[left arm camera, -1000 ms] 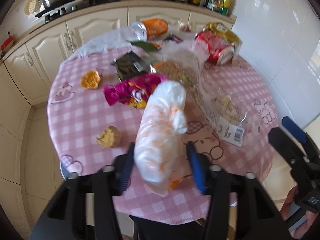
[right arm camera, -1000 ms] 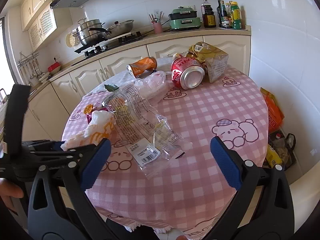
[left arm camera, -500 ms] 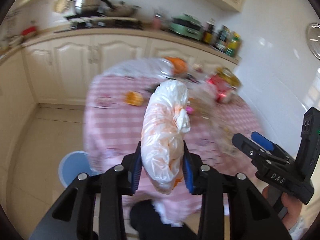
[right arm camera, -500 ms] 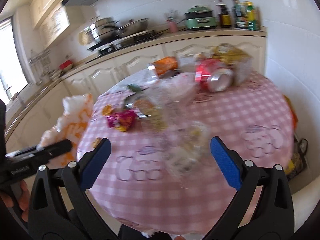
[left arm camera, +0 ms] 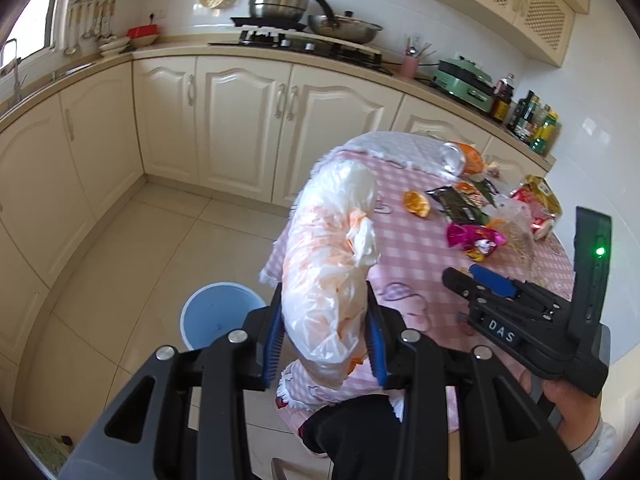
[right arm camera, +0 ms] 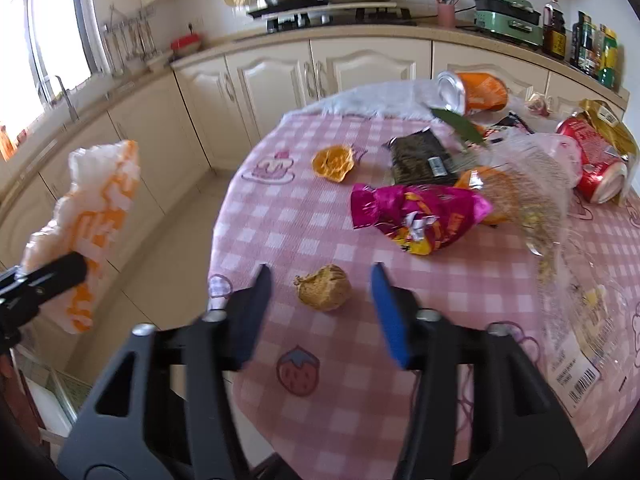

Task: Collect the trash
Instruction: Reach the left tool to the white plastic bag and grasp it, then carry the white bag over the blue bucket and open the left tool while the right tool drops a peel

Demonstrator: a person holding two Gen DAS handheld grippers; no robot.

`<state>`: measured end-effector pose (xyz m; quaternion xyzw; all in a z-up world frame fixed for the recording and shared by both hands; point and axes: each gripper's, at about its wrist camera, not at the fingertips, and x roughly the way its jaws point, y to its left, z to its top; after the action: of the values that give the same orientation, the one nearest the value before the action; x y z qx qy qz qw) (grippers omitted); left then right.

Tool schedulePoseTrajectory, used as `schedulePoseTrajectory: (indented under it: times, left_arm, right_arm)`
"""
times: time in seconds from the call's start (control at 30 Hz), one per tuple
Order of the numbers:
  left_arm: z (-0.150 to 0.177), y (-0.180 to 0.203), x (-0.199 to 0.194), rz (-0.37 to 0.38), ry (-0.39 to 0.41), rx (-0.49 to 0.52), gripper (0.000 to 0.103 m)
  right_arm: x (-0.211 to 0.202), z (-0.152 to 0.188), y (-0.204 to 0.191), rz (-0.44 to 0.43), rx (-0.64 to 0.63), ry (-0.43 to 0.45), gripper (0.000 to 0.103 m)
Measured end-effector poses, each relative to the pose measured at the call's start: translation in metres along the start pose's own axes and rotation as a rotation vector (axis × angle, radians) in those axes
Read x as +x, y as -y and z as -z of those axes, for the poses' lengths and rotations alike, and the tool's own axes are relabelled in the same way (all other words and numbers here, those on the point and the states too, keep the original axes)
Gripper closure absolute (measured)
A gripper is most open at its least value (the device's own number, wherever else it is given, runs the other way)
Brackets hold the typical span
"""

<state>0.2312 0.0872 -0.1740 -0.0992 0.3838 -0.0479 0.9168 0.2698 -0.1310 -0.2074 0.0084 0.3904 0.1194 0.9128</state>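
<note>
My left gripper (left arm camera: 325, 322) is shut on a crumpled white and orange plastic bag (left arm camera: 326, 256), held in the air off the table's left edge; the bag also shows in the right wrist view (right arm camera: 92, 216). A blue bin (left arm camera: 218, 314) stands on the floor below, left of the bag. My right gripper (right arm camera: 320, 300) is open over the round pink checked table (right arm camera: 280, 240), its fingers either side of a brown crumpled lump (right arm camera: 323, 287). A magenta wrapper (right arm camera: 416, 216), an orange peel (right arm camera: 333, 162), a dark packet (right arm camera: 422, 156), clear wrappers (right arm camera: 560, 264), an orange can (right arm camera: 472, 91) and a red can (right arm camera: 592, 162) lie on the table.
Cream kitchen cabinets (left arm camera: 248, 128) run along the back and left, with a stove and pots (left arm camera: 288, 4) on the counter. Tiled floor (left arm camera: 120, 248) lies left of the table. The right gripper appears in the left wrist view (left arm camera: 520, 312).
The left gripper has carried the bag off the table to the left, over the floor near the bin. The right gripper has swung left and narrowed around the brown lump.
</note>
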Motion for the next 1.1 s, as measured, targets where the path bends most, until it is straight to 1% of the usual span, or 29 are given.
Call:
schedulePoseTrajectory:
  times: [0.13,0.23,0.3,0.37,0.4,0.5,0.57,0.6,0.67,0.77,0.83,0.9,0.93,0.97,1.0,1.1]
  left_arm:
    - [0.002,-0.019,0.003,0.004,-0.001,-0.029,0.068]
    - [0.001,-0.032,0.006,0.009,-0.001,-0.053,0.068]
    - [-0.001,-0.044,0.008,0.003,0.001,-0.072,0.068]
    - [-0.001,-0.055,0.011,-0.013,0.0,-0.091,0.068]
    - [-0.001,-0.062,0.012,-0.021,-0.002,-0.1,0.068]
    - [0.003,-0.093,0.019,-0.069,-0.023,-0.144,0.068]
    - [0.007,-0.119,0.024,-0.1,-0.042,-0.181,0.068]
    - [0.008,-0.131,0.028,-0.117,-0.054,-0.202,0.068]
    - [0.01,-0.153,0.038,-0.151,-0.08,-0.23,0.068]
    - [0.012,-0.179,0.057,-0.179,-0.118,-0.265,0.068]
    - [0.011,-0.191,0.071,-0.174,-0.145,-0.283,0.068]
    - [0.008,-0.202,0.089,-0.165,-0.174,-0.303,0.068]
    - [0.006,-0.206,0.098,-0.158,-0.186,-0.308,0.068]
    - [0.005,-0.208,0.106,-0.157,-0.195,-0.313,0.068]
    - [0.005,-0.211,0.111,-0.156,-0.202,-0.314,0.068]
    - [0.003,-0.215,0.127,-0.151,-0.22,-0.311,0.068]
  right_arm:
    - [0.003,0.002,-0.002,0.02,-0.018,0.008,0.073]
    - [-0.005,-0.002,-0.011,-0.025,-0.022,0.042,0.074]
    - [-0.01,-0.009,-0.03,-0.062,-0.052,0.065,0.074]
    - [-0.007,-0.018,-0.058,-0.132,-0.098,0.063,0.074]
    - [-0.003,-0.021,-0.069,-0.153,-0.117,0.057,0.074]
    - [0.021,-0.029,-0.115,-0.238,-0.181,0.011,0.074]
    - [0.047,-0.031,-0.143,-0.296,-0.209,-0.04,0.074]
    - [0.057,-0.032,-0.153,-0.303,-0.219,-0.058,0.074]
    - [0.091,-0.034,-0.173,-0.328,-0.218,-0.116,0.074]
    - [0.132,-0.038,-0.187,-0.33,-0.199,-0.172,0.074]
    - [0.163,-0.042,-0.193,-0.336,-0.178,-0.208,0.074]
    - [0.185,-0.046,-0.195,-0.342,-0.153,-0.215,0.072]
    - [0.195,-0.048,-0.196,-0.33,-0.149,-0.219,0.068]
    - [0.204,-0.049,-0.196,-0.319,-0.146,-0.226,0.051]
    - [0.209,-0.05,-0.196,-0.313,-0.142,-0.22,0.048]
    - [0.215,-0.053,-0.191,-0.284,-0.143,-0.212,0.048]
